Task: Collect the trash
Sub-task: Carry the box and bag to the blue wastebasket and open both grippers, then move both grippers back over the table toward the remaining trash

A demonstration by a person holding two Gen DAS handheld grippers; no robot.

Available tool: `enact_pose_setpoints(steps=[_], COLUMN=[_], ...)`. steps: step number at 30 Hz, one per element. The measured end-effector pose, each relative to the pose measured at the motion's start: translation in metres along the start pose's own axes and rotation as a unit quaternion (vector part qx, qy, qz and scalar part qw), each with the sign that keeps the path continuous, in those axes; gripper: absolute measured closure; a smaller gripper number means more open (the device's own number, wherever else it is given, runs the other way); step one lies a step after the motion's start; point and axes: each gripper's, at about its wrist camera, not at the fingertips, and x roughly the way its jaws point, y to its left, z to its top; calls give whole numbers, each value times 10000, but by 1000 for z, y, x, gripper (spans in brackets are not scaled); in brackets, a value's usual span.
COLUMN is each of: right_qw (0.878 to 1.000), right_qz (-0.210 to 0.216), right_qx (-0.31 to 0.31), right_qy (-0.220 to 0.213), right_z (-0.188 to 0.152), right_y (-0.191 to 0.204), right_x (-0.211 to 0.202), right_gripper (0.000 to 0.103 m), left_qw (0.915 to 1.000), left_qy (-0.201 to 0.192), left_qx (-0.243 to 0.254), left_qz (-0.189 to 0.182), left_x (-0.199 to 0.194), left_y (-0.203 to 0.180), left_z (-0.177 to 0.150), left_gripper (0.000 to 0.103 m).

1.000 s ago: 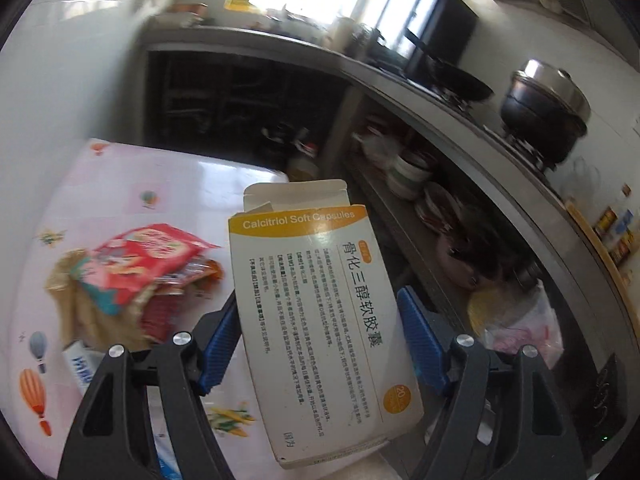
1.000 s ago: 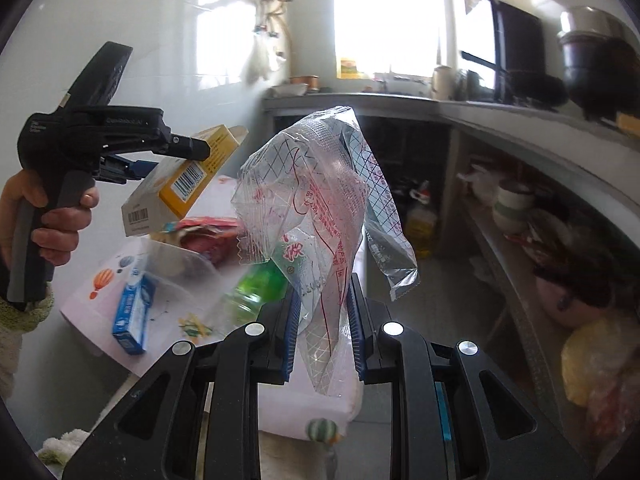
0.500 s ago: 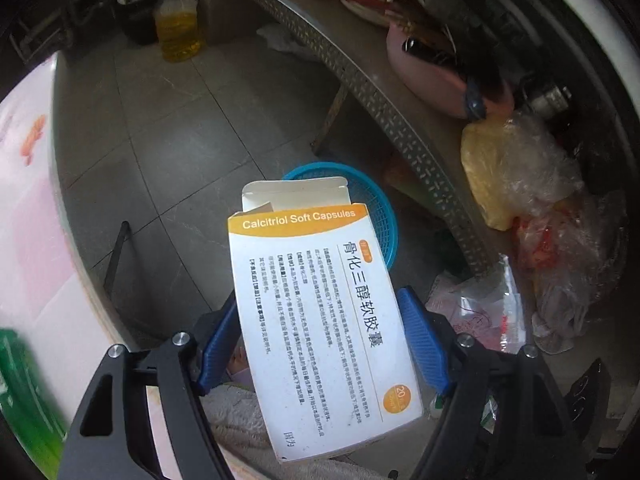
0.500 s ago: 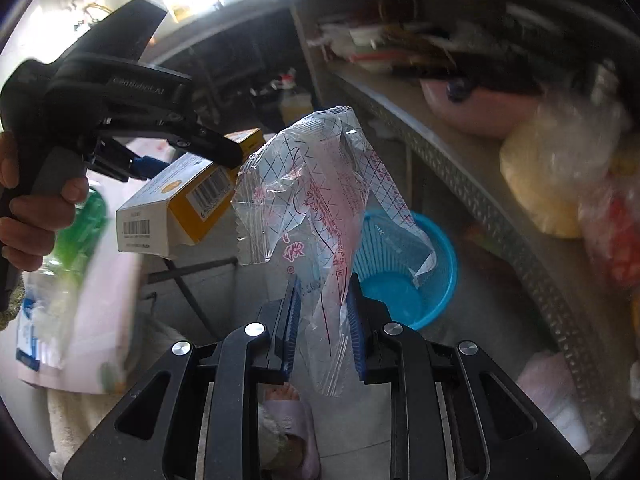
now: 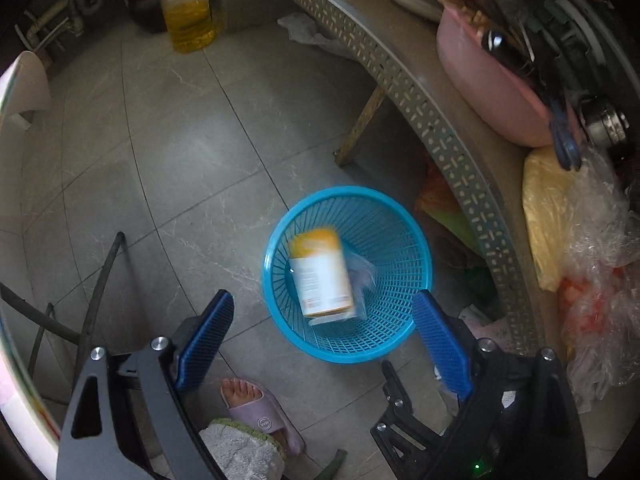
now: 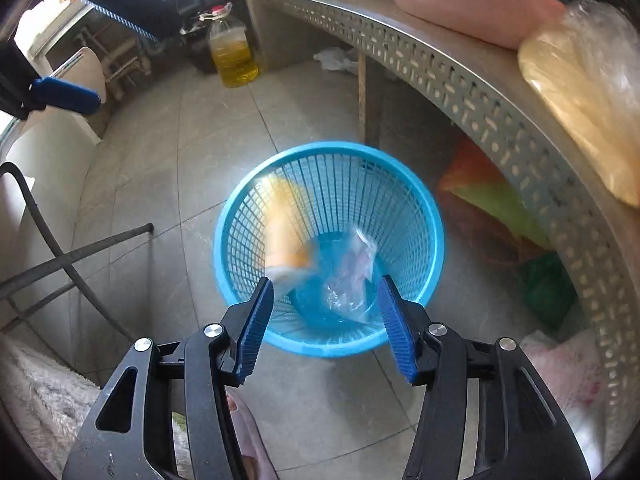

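Note:
A blue plastic waste basket stands on the grey tiled floor under both grippers. The white and orange medicine box, blurred, is falling inside the basket. The clear printed plastic bag drops beside it toward the basket's bottom. My left gripper hangs above the basket, its jaws opening wide with nothing between them. My right gripper is also above the basket, jaws opening and holding nothing. One blue finger of the left gripper shows in the right wrist view at upper left.
A perforated metal shelf curves past on the right with a pink basin and bagged goods. A yellow oil bottle stands on the floor at the back. A foot in a purple slipper is close below; a folding table's legs stand left.
Both grippers swung from the table down over the basket. The left let go of the medicine box and the right let go of the plastic bag; both now fall into the basket.

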Motion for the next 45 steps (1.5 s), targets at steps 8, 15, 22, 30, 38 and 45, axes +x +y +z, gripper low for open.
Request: enact_pose_setpoints(steps=[8, 15, 22, 30, 38, 45], right_qw=[9996, 9945, 9813, 9787, 9700, 9569], right_qz=[55, 135, 159, 107, -20, 531], right_qx=[-40, -325, -625, -666, -1511, -2012], right_qy=[-270, -987, -1815, -1941, -1902, -2028], right_z=[-19, -17, -10, 1, -3, -7], right_y=[2, 28, 52, 74, 116, 152], right_x=[-39, -106, -173, -212, -220, -231], right_gripper=[46, 29, 8, 8, 8, 8], left_qw=[9984, 9899, 9826, 9747, 9589, 9433], left_qy=[-550, -1261, -1646, -2039, -2574, -3031], left_qx=[111, 276, -130, -583, -1111, -1355], left_qz=[-115, -581, -853, -708, -441, -23], left_x=[-59, -141, -212, -268, -303, -329], left_y=[1, 15, 63, 124, 175, 226], left_z=[-20, -66, -137, -222, -281, -334], left_gripper=[14, 14, 14, 6, 6, 6])
